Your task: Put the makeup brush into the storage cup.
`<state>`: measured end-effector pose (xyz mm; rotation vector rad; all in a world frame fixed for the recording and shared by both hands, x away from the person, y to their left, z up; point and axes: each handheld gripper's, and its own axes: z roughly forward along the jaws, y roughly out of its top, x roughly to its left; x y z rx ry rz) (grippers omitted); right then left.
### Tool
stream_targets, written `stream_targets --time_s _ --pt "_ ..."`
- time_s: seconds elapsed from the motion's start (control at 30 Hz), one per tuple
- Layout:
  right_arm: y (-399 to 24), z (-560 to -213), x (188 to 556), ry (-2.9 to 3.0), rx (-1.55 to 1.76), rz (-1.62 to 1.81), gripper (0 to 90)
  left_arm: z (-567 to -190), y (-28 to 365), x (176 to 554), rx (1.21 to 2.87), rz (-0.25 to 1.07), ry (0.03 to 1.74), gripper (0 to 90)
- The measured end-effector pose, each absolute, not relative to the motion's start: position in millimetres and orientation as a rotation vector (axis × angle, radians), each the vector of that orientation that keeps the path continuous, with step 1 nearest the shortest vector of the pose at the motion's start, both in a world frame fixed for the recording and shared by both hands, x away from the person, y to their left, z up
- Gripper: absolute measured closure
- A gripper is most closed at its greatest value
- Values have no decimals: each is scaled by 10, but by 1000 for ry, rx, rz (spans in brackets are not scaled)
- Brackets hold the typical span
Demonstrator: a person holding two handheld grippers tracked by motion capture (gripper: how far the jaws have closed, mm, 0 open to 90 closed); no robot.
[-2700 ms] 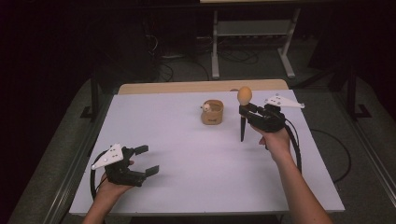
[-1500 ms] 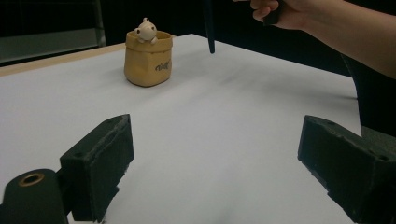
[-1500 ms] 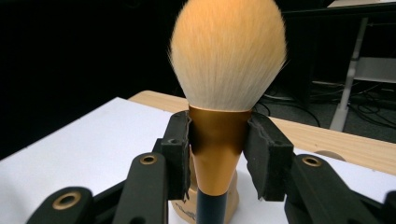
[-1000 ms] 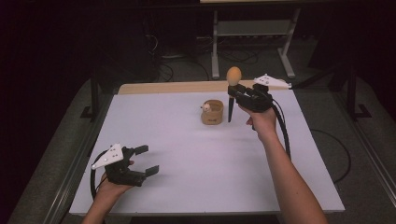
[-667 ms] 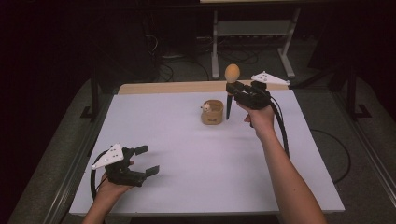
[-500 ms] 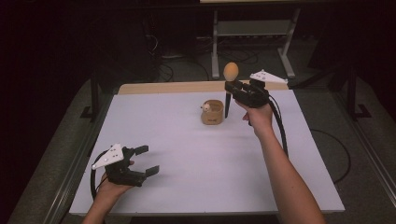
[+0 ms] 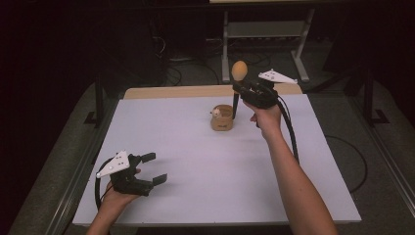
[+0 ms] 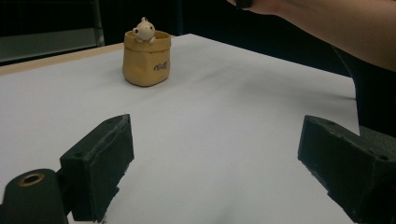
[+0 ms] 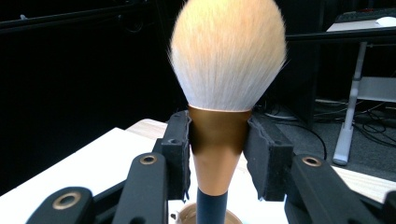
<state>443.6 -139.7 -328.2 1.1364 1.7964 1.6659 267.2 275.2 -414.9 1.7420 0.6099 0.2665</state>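
A makeup brush point(image 9: 227, 60) with soft, fluffy pale bristles, a satiny copper-coloured metal collar and a dark glossy handle sits between matt black, foam-like fingers point(image 9: 180, 156). The small tan pot point(image 8: 146, 58) looks like smooth, matt ceramic, though its surface is hard to judge. The counter point(image 7: 195, 161) carries a matt white covering over a pale wood edge.

Right gripper point(image 7: 243, 90): we carry it leftward to above the holder point(image 7: 222, 118).
Brush point(image 7: 237, 85): we bring its handle tip beside the holder's rim.
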Motion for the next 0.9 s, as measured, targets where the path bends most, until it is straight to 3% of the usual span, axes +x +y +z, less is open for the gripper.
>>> stream_targets --time_s 0.9 --pt "-1207 -3370 4649 1758 1173 1621 612 -4148 2771 2676 1745 272 600 100"
